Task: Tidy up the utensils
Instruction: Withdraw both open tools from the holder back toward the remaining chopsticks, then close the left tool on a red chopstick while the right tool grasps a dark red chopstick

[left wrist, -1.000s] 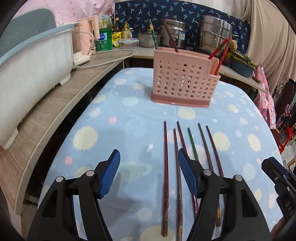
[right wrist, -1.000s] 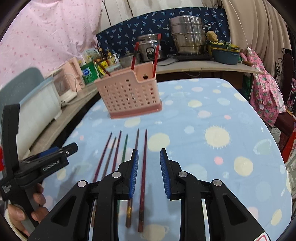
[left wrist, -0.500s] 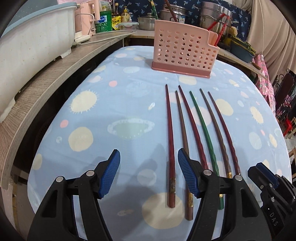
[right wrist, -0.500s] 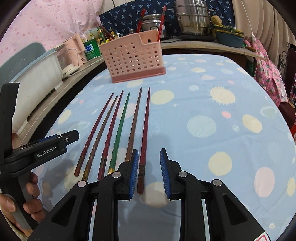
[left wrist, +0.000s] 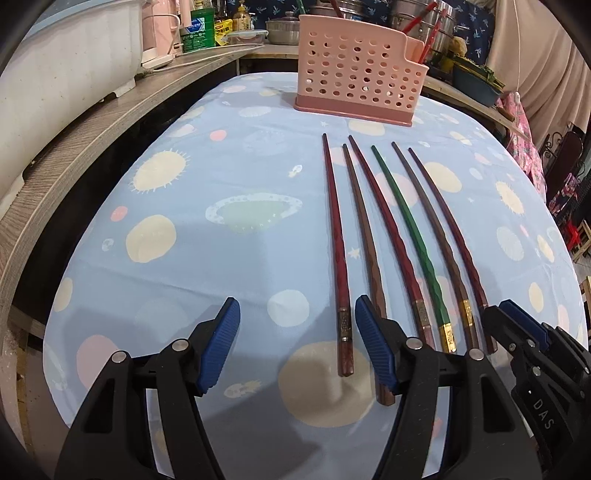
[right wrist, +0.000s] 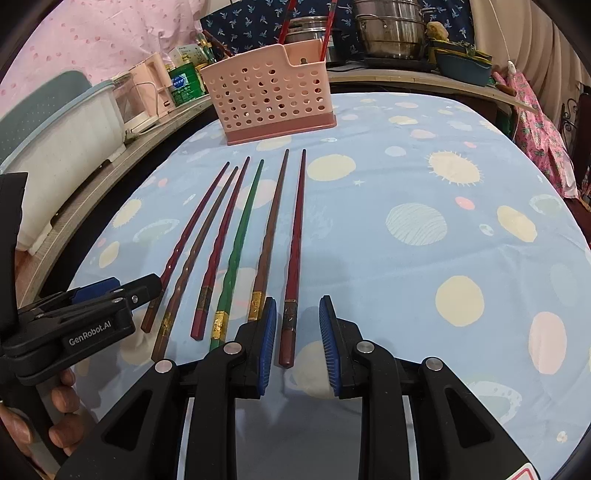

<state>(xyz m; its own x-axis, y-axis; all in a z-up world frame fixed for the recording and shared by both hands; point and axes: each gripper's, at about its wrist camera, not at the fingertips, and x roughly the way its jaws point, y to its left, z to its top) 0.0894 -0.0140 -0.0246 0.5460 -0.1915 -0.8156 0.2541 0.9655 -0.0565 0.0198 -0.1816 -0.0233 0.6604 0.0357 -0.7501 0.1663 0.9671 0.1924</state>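
Several chopsticks lie side by side on the blue tablecloth (left wrist: 207,177), mostly dark red or brown, with one green chopstick (left wrist: 410,229) that also shows in the right wrist view (right wrist: 240,240). A pink perforated utensil holder (left wrist: 356,77) stands behind them and holds a few red chopsticks; it also shows in the right wrist view (right wrist: 271,99). My left gripper (left wrist: 297,336) is open, low over the table, with the leftmost red chopstick's (left wrist: 338,258) thick end between its fingers. My right gripper (right wrist: 297,332) is open around the thick end of the rightmost red chopstick (right wrist: 295,243).
A wooden counter (left wrist: 92,125) runs along the left with a white tub (left wrist: 55,62), a pink appliance and bottles. Steel pots (right wrist: 391,29) and a blue bowl (right wrist: 461,66) stand behind the table. The table's right edge drops off near pink fabric (right wrist: 543,140).
Both grippers have dropped lower and drawn back to the thick near ends of the chopsticks. The right gripper has opened wider and now straddles the rightmost chopstick.
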